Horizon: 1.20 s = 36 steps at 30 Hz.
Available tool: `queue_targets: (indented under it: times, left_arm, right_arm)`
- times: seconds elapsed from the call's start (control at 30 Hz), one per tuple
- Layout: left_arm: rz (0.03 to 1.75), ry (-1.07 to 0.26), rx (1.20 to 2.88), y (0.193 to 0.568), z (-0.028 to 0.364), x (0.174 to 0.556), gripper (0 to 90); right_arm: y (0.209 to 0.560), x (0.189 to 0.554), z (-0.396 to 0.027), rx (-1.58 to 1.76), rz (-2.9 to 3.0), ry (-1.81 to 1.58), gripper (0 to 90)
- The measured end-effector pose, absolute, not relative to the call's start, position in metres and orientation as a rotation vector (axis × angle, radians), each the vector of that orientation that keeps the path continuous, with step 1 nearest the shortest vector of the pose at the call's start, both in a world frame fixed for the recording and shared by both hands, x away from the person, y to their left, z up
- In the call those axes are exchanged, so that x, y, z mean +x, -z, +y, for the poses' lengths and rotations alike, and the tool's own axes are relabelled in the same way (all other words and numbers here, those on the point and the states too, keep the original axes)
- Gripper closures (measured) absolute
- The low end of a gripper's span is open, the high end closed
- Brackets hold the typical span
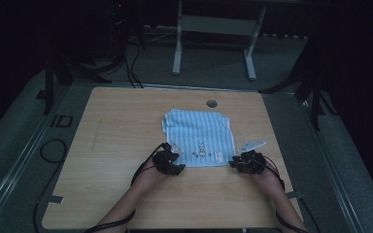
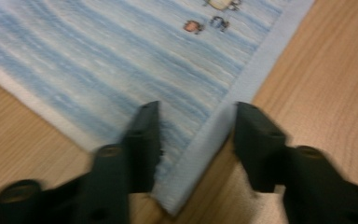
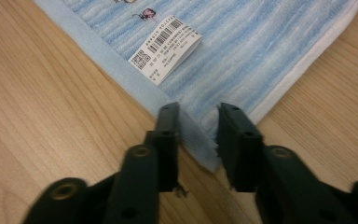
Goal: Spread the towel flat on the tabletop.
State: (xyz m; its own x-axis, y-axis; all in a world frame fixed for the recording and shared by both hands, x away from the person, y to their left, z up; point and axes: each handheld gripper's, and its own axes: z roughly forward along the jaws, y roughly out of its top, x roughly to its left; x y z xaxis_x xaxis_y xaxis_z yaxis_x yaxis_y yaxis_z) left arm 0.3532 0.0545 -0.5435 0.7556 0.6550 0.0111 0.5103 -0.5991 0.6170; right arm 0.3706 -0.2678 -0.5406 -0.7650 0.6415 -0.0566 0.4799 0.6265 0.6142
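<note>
With fingers (image 2: pixel 142 135) parted, straddled the 2 near corners of a striped blue towel (image 1: pixel 199 133) lying flat at mid-table.

Set left gripper (image 2: pixel 196 107) wide, 1 jaw on the cloth and 1 on bare wood, with the hem corner between. Set right gripper (image 3: pixel 199 108) narrower, its corner inside the gap and not visibly pinched. Judged the towel light, soft and limp, not fragile, likely to sag and fold once lifted. Reckoned the stitched hem at each corner the firmest bite, clear of the paper label (image 3: pixel 165 49). Noted a smooth pale wooden table (image 1: pixel 111 126) beneath, probably slick under cloth. Beyond, marked a round cable hole (image 1: pixel 211 103) near the far edge, then grey floor (image 1: pixel 213 60), loose cables (image 1: pixel 131 68) and a white frame (image 1: pixel 213 24) in a dim room.
</note>
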Motion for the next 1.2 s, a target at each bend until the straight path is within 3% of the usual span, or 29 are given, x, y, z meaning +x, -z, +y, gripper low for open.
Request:
queue_targets:
  times: [0.03, 0.07, 0.13, 0.33, 0.47, 0.77, 0.8, 0.93, 1.0, 1.13, 1.2]
  left_arm:
    - [0.868, -0.316, 2.346, 0.543, 0.054, 0.353, 67.1]
    - [0.858, -0.322, 2.35, 0.543, 0.053, 0.353, 80.0]
    - [0.862, -0.315, 2.349, 0.542, 0.051, 0.353, 83.9]
    - [0.887, -0.292, 2.262, 0.52, 0.06, 0.348, 85.0]
    - [0.876, -0.272, 2.212, 0.491, 0.07, 0.34, 84.9]
    - [0.772, -0.303, 2.179, 0.445, 0.081, 0.291, 84.8]
    - [0.742, -0.305, 2.181, 0.441, 0.086, 0.276, 84.7]
    - [0.716, -0.28, 2.172, 0.44, 0.091, 0.261, 84.7]
    - [0.678, -0.218, 2.202, 0.445, 0.097, 0.235, 84.5]
    - [0.653, -0.182, 2.223, 0.45, 0.098, 0.223, 84.3]
    - [0.643, -0.096, 2.244, 0.463, 0.099, 0.201, 83.9]
  right_arm:
    - [0.54, 0.37, -0.267, 0.909, 2.578, -0.85, 80.3]
    - [0.539, 0.37, -0.264, 0.902, 2.575, -0.818, 84.4]
    - [0.538, 0.369, -0.261, 0.898, 2.576, -0.8, 85.5]
    - [0.526, 0.364, -0.265, 0.91, 2.552, -0.853, 85.8]
    - [0.497, 0.35, -0.272, 0.879, 2.529, -0.968, 85.8]
    - [0.46, 0.315, -0.275, 0.806, 2.499, -1.052, 85.7]
    - [0.446, 0.289, -0.276, 0.766, 2.482, -1.097, 85.7]
    - [0.439, 0.262, -0.28, 0.731, 2.477, -1.155, 85.6]
    - [0.44, 0.237, -0.283, 0.74, 2.489, -1.23, 85.6]
    - [0.446, 0.219, -0.284, 0.741, 2.501, -1.248, 85.4]
    - [0.463, 0.195, -0.284, 0.753, 2.559, -1.224, 84.9]
